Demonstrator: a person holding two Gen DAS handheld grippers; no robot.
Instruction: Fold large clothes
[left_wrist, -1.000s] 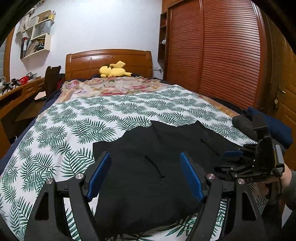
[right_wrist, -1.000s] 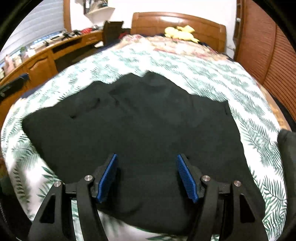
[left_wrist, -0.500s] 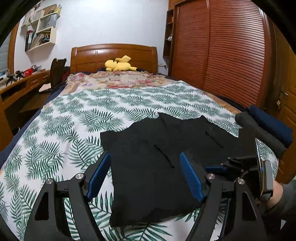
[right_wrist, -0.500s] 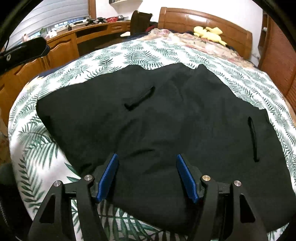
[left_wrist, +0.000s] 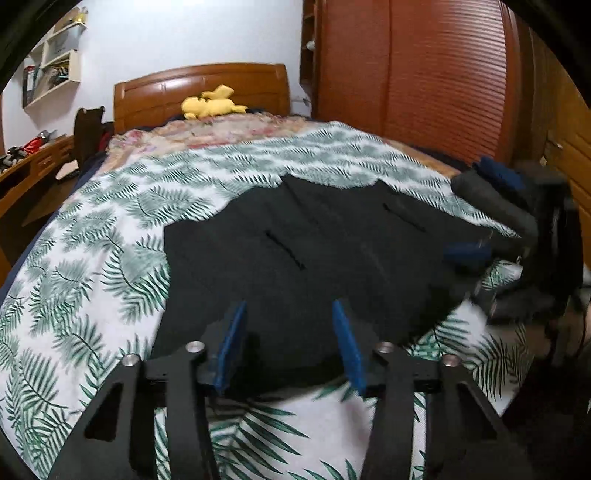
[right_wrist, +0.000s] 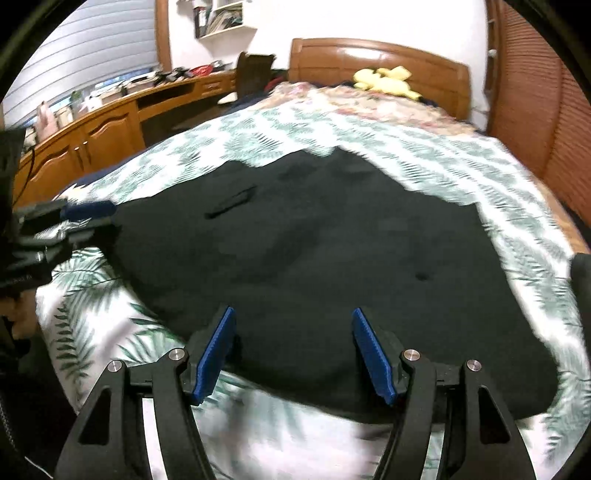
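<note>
Black garment (left_wrist: 303, 258) is lying spread flat on the leaf-print bedspread (left_wrist: 92, 266), near the foot of the bed and well short of the yellow plush toy (left_wrist: 212, 105) by the headboard, probably so its hem is within easy reach. Left tongs (left_wrist: 288, 343) are hovering over the garment's near edge, and their jaws have just been closing, cloth lying below but not yet pinched. Right tongs (right_wrist: 293, 354) are standing wide open above the same hem, gripping nothing. Both seem to be lining up for a first fold away from the person.
</note>
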